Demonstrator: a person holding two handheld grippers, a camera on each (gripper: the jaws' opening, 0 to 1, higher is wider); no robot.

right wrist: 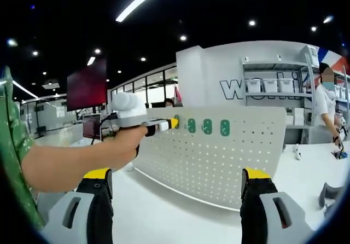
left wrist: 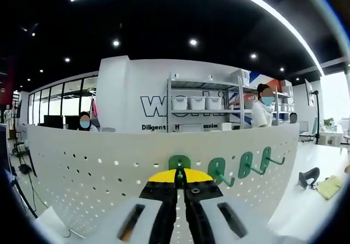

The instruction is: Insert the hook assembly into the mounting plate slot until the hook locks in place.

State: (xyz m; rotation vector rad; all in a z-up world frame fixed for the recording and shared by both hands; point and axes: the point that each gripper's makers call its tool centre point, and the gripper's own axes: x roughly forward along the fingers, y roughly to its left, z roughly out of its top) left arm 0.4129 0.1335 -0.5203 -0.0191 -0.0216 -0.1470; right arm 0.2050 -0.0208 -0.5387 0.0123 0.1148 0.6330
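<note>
We've got left gripper pinched narrow on green hook, pressed against pegboard near top edge, so its pegs meet holes. Three more hooks hang alongside, toward its right end. Right gripper wide, empty, held back, probably just keeping whole pegboard in sight.

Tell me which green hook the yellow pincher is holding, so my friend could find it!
Find the big white pegboard full of little holes. Four green hooks run in a row along its upper part. The held green hook is the end one, farthest from the three neighbours, and the left gripper with yellow tips is shut on it.
</note>
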